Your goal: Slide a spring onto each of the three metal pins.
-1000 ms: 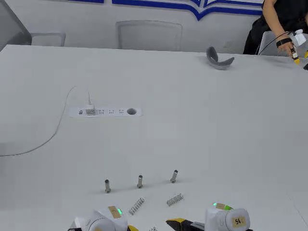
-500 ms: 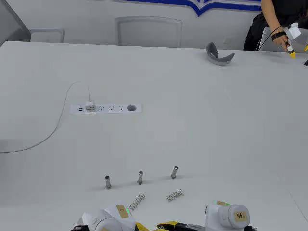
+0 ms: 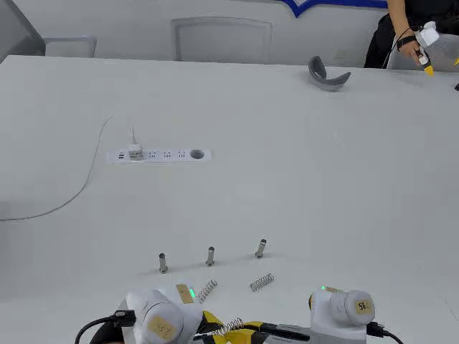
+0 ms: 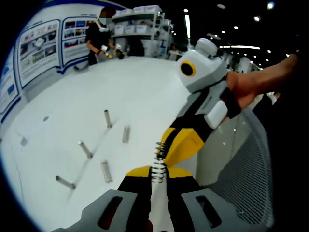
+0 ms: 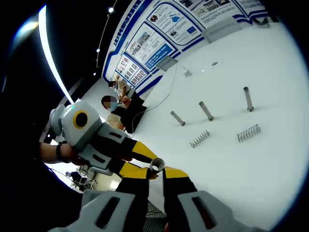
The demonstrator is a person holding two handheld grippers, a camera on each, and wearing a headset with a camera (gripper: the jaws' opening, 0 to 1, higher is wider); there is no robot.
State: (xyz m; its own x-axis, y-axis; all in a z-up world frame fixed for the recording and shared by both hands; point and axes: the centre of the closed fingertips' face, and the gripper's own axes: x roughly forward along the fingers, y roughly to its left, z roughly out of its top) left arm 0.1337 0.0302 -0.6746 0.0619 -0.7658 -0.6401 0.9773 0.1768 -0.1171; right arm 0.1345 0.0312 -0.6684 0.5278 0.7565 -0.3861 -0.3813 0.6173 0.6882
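Three short metal pins stand upright in a row on the white table: [image 3: 163, 263], [image 3: 210, 256], [image 3: 260, 249]. Two springs lie loose just in front of them, one [image 3: 208, 289] and another [image 3: 262, 282]. A third spring [image 3: 231, 327] is held off the table near the front edge, between both grippers. My left gripper [image 3: 214, 328] is shut on one end of it [image 4: 157, 170]. My right gripper [image 3: 249, 329] meets it tip to tip and is shut on the other end [image 5: 156, 166]. The pins [image 5: 206, 110] lie beyond the jaws.
A white power strip [image 3: 158, 155] with a plug and a trailing cable lies mid-table to the left. A grey curved object [image 3: 328, 75] rests far right. A person [image 3: 416, 29] works at the far right corner. An empty chair [image 3: 221, 39] stands behind the table.
The two grippers have come together tip to tip, and the third spring now sits between their jaws. The head camera has tilted down a little; pins and loose springs stay put.
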